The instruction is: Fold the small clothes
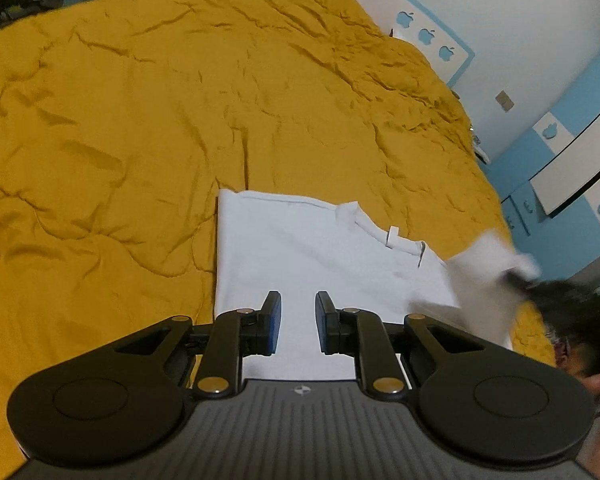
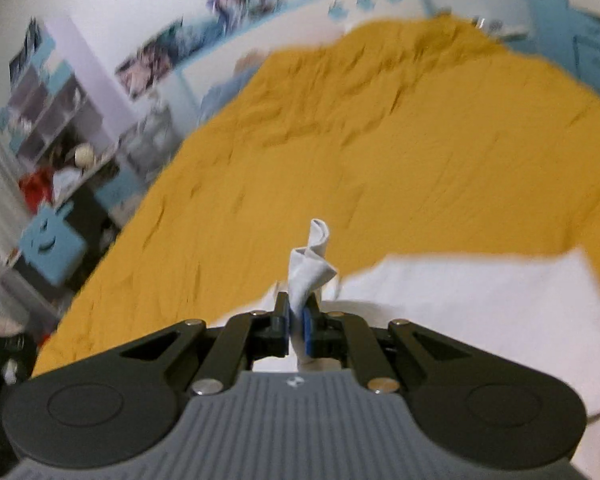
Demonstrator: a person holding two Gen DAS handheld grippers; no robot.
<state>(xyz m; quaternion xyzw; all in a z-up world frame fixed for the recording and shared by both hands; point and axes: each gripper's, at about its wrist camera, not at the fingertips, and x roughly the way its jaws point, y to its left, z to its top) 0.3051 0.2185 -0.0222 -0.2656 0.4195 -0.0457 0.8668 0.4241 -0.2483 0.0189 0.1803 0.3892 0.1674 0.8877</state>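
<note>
A small white T-shirt (image 1: 300, 256) lies partly folded on the mustard-yellow bedspread (image 1: 140, 120), its collar and label toward the right. My left gripper (image 1: 298, 322) is open and empty, hovering over the shirt's near part. My right gripper (image 2: 297, 326) is shut on a bunched piece of the shirt's white cloth (image 2: 310, 268), which sticks up between the pads. The rest of the shirt (image 2: 480, 312) spreads to the right in the right wrist view. In the left wrist view the right gripper (image 1: 540, 292) shows as a dark blur lifting the shirt's right edge.
The yellow bedspread (image 2: 380, 152) is wrinkled and covers the whole bed. A white and blue headboard and wall (image 1: 500, 40) lie on the right. Shelves and a blue box (image 2: 52, 244) stand beside the bed. The right wrist view is motion-blurred.
</note>
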